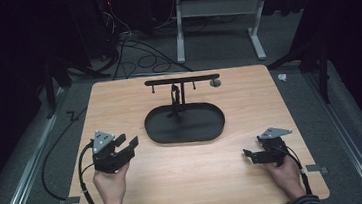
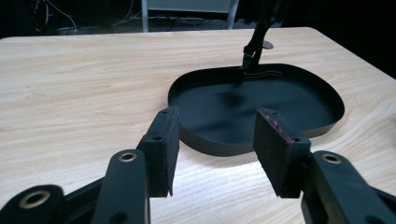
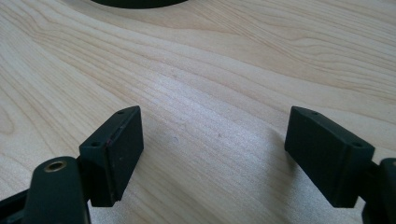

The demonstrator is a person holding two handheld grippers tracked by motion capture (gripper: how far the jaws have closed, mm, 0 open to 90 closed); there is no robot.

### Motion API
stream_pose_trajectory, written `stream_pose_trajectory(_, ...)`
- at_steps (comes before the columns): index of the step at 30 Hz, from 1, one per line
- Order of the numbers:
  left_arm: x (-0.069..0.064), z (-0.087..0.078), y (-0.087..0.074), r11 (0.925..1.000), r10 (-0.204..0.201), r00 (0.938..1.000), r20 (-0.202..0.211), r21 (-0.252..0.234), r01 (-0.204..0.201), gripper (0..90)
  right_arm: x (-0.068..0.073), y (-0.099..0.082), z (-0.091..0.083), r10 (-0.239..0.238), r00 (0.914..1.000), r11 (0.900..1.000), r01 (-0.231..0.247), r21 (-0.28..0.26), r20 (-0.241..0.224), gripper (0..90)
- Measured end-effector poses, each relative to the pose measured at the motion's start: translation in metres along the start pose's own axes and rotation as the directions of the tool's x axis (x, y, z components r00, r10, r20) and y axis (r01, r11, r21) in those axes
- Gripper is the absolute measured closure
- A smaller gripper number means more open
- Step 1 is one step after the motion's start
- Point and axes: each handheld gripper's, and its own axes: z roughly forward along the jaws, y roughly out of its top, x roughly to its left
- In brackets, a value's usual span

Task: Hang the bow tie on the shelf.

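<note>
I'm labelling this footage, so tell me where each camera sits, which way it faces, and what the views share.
High view: above the person's side, looking forward and down on the light wooden table; both hands, left gripper and right gripper show.
Left gripper view: rides the left gripper, looking along its open jaws at the black oval tray with an upright T-shaped stand.
Right gripper view: rides the right gripper, facing bare tabletop between open jaws; tray rim at top.
Shared: table and tray.

Light wood-grain table (image 1: 119, 103); black oval tray (image 1: 156, 129); black stand (image 1: 182, 80); black grippers, red-flecked left finger pad (image 2: 278, 135).
</note>
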Motion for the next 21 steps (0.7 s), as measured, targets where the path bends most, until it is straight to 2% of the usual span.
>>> stream_pose_trajectory(2,0.000,0.000,-0.001,0.9999,-0.011,0.9999,0.008,-0.001,0.011,51.0,0.000,0.000,0.000,0.000,1.0000,1.0000,0.000,0.000,0.000,20.6)
stream_pose_trajectory(11,-0.003,0.000,-0.007,0.9999,-0.013,0.9998,0.013,0.008,0.012,50.7,0.000,0.000,0.000,0.000,1.0000,1.0000,0.000,0.000,0.000,20.6)
stream_pose_trajectory(21,-0.005,0.002,-0.018,0.9996,-0.020,0.9998,0.007,0.021,0.020,50.7,0.000,0.000,0.000,0.000,1.0000,1.0000,0.000,0.000,0.000,20.6)
